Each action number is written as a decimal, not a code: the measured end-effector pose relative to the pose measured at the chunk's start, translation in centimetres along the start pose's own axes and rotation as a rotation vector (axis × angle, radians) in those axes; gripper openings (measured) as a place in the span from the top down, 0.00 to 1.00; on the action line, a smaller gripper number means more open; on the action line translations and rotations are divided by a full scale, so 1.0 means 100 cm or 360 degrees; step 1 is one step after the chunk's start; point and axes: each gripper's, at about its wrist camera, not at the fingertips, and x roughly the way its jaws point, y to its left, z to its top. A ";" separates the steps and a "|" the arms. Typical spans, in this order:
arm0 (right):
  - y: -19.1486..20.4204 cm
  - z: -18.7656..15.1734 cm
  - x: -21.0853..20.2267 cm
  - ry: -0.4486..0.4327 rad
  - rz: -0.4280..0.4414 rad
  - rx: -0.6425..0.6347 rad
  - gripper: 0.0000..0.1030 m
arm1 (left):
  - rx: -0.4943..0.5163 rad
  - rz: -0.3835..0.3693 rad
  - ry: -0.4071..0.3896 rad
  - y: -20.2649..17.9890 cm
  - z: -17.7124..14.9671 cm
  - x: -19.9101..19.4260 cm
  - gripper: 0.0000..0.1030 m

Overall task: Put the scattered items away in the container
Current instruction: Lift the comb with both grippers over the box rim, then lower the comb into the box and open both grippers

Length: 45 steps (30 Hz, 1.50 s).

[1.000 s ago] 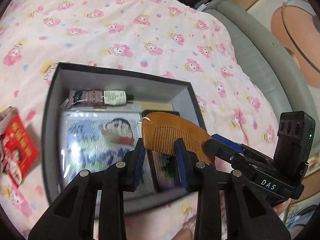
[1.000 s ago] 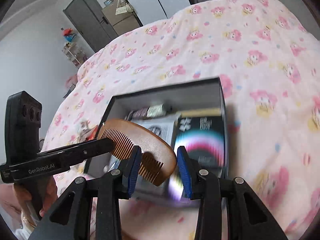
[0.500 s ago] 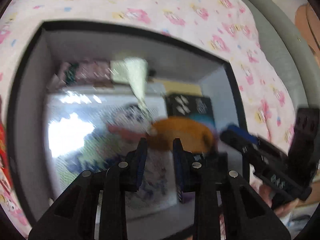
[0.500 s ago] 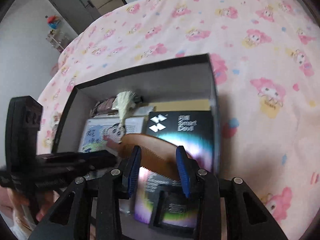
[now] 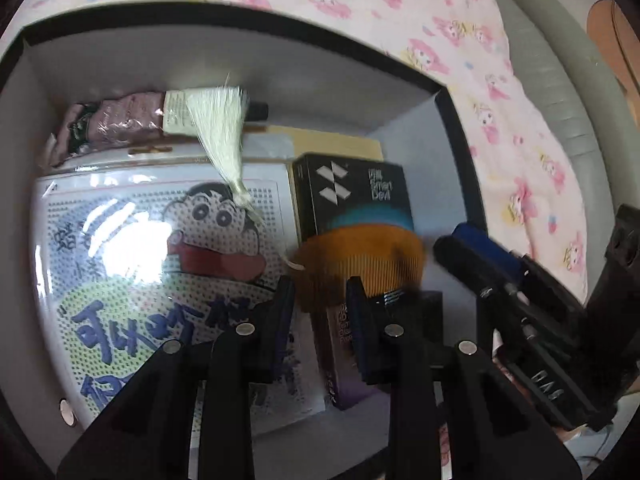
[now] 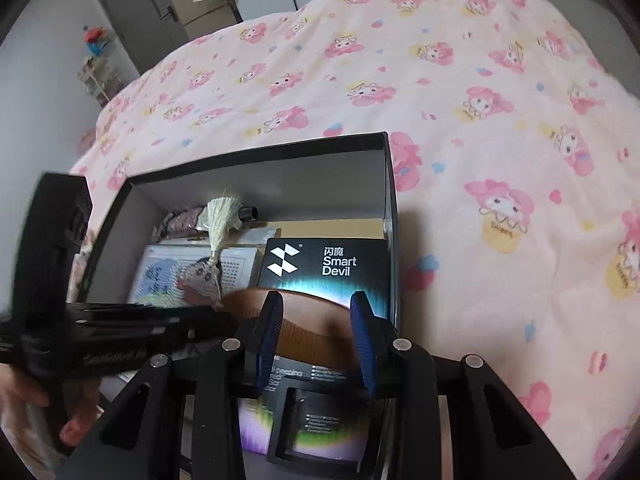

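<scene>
The bed (image 6: 460, 92) carries a dark, matte, stiff-walled cardboard box (image 6: 260, 152). Inside, over a glossy black carton (image 6: 324, 264), lies the smooth wooden comb (image 6: 316, 320), crosswise at twelve o'clock between the closing jaws of the right gripper (image 6: 318, 332); the left gripper (image 5: 320, 312) seems clamped on its tasselled end.

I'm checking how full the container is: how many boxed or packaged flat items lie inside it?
2: the cartoon-printed packet on the box's left, and the black Smart Devil box beside it on the right. Something tan lies beneath them, and more may be hidden.
</scene>
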 end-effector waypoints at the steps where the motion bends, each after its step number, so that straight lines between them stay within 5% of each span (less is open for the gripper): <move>1: 0.001 0.000 0.000 0.0005 0.0010 -0.0007 0.71 | -0.0013 0.0020 -0.0035 0.002 0.002 -0.004 0.75; 6: 0.003 -0.001 0.008 0.0063 0.0102 -0.0004 0.71 | -0.0103 0.0095 -0.0071 0.011 0.012 -0.003 0.76; 11: 0.010 -0.003 0.014 0.0080 0.0048 -0.0054 0.71 | -0.0072 0.0003 0.0051 0.002 0.010 0.014 0.76; 16: 0.004 -0.002 0.010 0.0075 0.0063 -0.0029 0.71 | -0.0100 -0.0049 -0.0052 0.007 0.017 -0.008 0.76; 21: 0.007 0.016 0.017 0.0110 0.0147 -0.0033 0.71 | -0.0218 0.0225 -0.0136 0.023 0.038 -0.012 0.76; 25: 0.014 0.015 0.027 0.0160 0.0098 -0.0074 0.71 | -0.0251 0.0118 -0.0106 0.026 0.045 -0.006 0.76; 30: 0.015 0.011 0.026 0.0150 0.0062 -0.0089 0.71 | -0.0087 -0.0124 -0.0020 -0.002 0.060 0.006 0.76; 33: 0.016 0.010 0.023 0.0149 0.0073 -0.0115 0.71 | -0.0051 -0.0049 -0.0123 -0.005 0.054 -0.007 0.76; 37: 0.022 0.014 0.016 0.0133 0.0172 -0.0155 0.71 | -0.0068 0.0091 -0.0107 0.007 0.045 -0.007 0.76; 41: 0.021 0.024 -0.004 -0.0028 0.0031 -0.0227 0.71 | -0.0052 0.0179 -0.0080 0.008 0.041 0.009 0.86; 45: 0.023 0.030 0.009 0.0016 -0.0086 -0.0317 0.76 | 0.0006 0.0165 -0.0038 0.004 0.030 0.009 0.87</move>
